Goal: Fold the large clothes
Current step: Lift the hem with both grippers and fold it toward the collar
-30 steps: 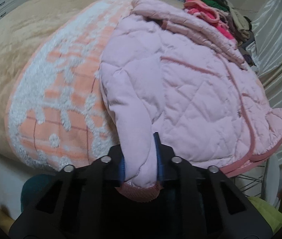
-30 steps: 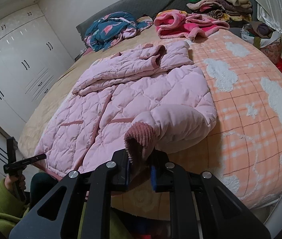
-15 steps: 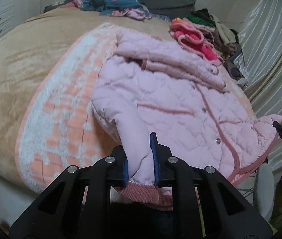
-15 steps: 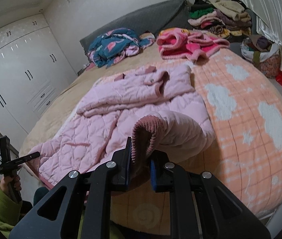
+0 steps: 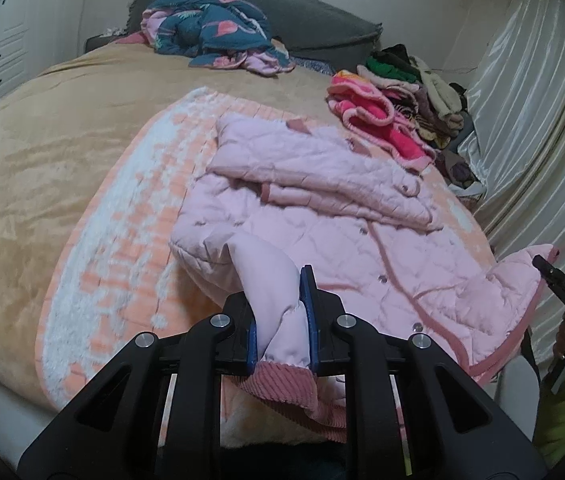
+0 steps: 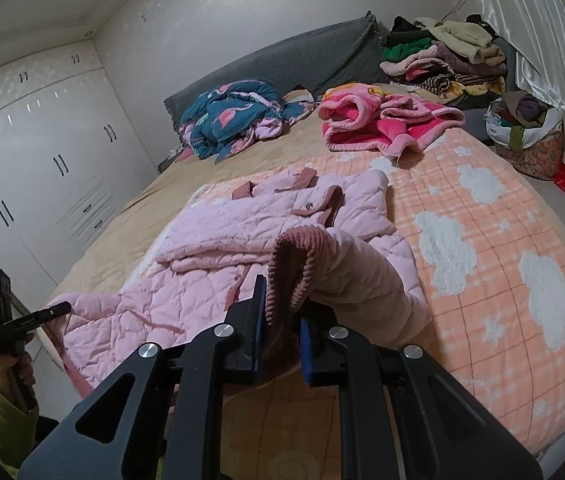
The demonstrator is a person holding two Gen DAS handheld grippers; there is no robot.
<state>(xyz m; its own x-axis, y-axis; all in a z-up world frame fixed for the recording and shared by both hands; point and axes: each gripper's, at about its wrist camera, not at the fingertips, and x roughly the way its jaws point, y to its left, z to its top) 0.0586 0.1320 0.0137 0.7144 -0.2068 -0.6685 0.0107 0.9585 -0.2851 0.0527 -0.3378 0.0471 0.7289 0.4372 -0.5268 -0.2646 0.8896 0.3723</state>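
**Both claws pinch the jacket's sleeve cuffs at the foot of the bed**

The left claw point(image 5: 282, 320) is pressed together on one sleeve point(image 5: 270, 280) of the pale pink quilted jacket point(image 5: 322, 208), its blue pads squeezing the smooth fabric just above the ribbed dusty-pink cuff point(image 5: 286, 384), which hangs out behind the pads. The right claw point(image 6: 280, 328) pinches the other sleeve point(image 6: 362, 280) at its ribbed cuff point(image 6: 294, 264), and that cuff stands up between the pads with the sleeve arching away to the right.

The jacket lies spread on the orange-and-white checked blanket with cloud shapes point(image 6: 482, 248), near the foot edge of the bed, its upper part folded over in a band across the body. One hem corner is lifted at the bed's side edge, where the tip of the opposite claw touches or nearly touches it in each view.

Farther up the bed, a bright pink fleece garment point(image 6: 378, 120) lies crumpled, and a dark blue flamingo-print quilt point(image 6: 230, 116) is bunched against the grey headboard point(image 6: 302, 60). A pile of mixed clothes point(image 6: 442, 56) sits at the head corner beside the curtain.
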